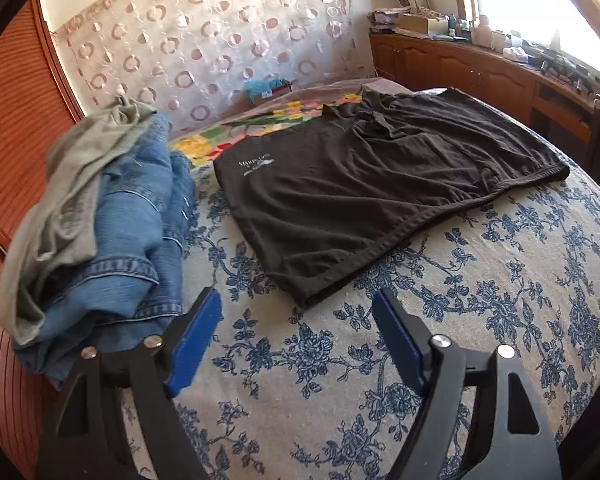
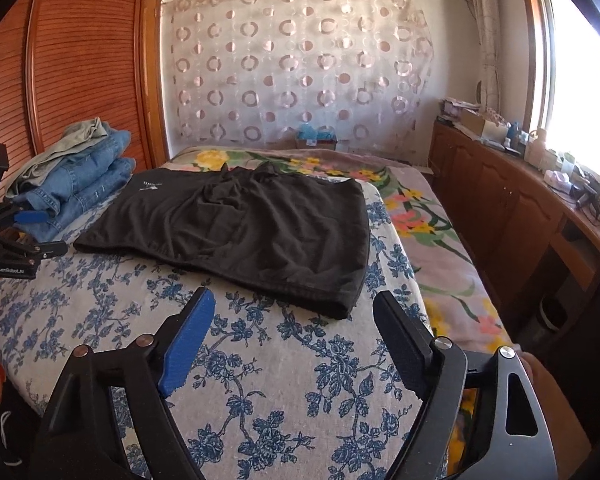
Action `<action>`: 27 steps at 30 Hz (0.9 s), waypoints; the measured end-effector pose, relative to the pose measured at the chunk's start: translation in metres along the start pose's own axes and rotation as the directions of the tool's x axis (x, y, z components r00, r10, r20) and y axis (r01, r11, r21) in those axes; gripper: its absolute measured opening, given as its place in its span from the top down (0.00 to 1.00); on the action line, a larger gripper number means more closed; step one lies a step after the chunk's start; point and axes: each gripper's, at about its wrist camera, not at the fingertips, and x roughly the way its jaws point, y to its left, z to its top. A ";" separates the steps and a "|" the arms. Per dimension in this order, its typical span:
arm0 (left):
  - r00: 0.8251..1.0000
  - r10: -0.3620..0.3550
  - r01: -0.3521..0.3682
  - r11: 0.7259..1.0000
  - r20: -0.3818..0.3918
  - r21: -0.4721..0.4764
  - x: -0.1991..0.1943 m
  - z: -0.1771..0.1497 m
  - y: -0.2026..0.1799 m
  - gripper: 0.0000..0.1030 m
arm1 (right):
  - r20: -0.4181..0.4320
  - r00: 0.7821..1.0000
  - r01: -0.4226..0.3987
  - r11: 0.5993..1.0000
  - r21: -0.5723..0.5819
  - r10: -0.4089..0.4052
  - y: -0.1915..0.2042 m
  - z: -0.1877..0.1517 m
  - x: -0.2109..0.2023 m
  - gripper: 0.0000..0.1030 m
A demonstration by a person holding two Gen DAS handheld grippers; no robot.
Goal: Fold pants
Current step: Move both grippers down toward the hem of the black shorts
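Black shorts-style pants [image 1: 364, 184] lie spread flat on the blue-flowered cloth [image 1: 480, 300] of the bed, with a small white logo at their far left corner. They also show in the right wrist view [image 2: 252, 232]. My left gripper [image 1: 298, 312] is open and empty, just short of the pants' near corner. It also shows from the side at the left edge of the right wrist view [image 2: 32, 232]. My right gripper [image 2: 294, 312] is open and empty, hovering just before the pants' near hem.
A pile of blue jeans [image 1: 136, 240] with a grey-green garment [image 1: 72, 184] on top sits at the bed's left side, against a wooden slatted wardrobe [image 2: 80, 60]. A flowered blanket [image 2: 432, 232] covers the bed's right strip. A cluttered wooden cabinet [image 2: 520, 200] runs under the window.
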 end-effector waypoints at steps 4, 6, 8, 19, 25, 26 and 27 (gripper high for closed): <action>1.000 0.018 -0.018 1.000 -0.023 0.021 0.014 0.001 -0.001 0.30 | -0.022 1.000 -0.001 1.000 -0.010 0.001 0.000 0.000 0.008 0.22; 0.999 0.027 -0.026 0.999 -0.043 0.021 0.022 0.000 0.001 0.35 | -0.029 1.000 -0.003 1.000 -0.015 0.002 0.001 0.000 0.010 0.23; 0.998 0.029 -0.028 0.999 -0.061 0.016 0.030 -0.001 0.003 0.40 | -0.034 0.999 -0.005 1.000 -0.021 0.004 0.001 0.000 0.012 0.23; 0.999 0.003 -0.005 0.999 -0.038 -0.045 0.039 0.002 0.012 0.68 | -0.067 0.998 0.010 0.999 -0.049 -0.013 -0.004 -0.001 0.028 0.35; 1.000 -0.001 0.000 0.998 -0.022 -0.063 0.036 0.007 0.014 0.70 | -0.107 0.994 0.021 0.998 -0.052 -0.027 -0.019 -0.002 0.041 0.44; 1.000 -0.001 0.000 0.998 -0.022 -0.062 0.037 0.008 0.013 0.70 | -0.116 0.993 0.027 0.998 -0.057 -0.033 -0.022 -0.002 0.044 0.44; 1.000 0.001 -0.002 0.998 -0.022 -0.061 0.037 0.008 0.014 0.70 | -0.126 0.991 0.033 0.997 -0.063 -0.041 -0.025 -0.003 0.047 0.44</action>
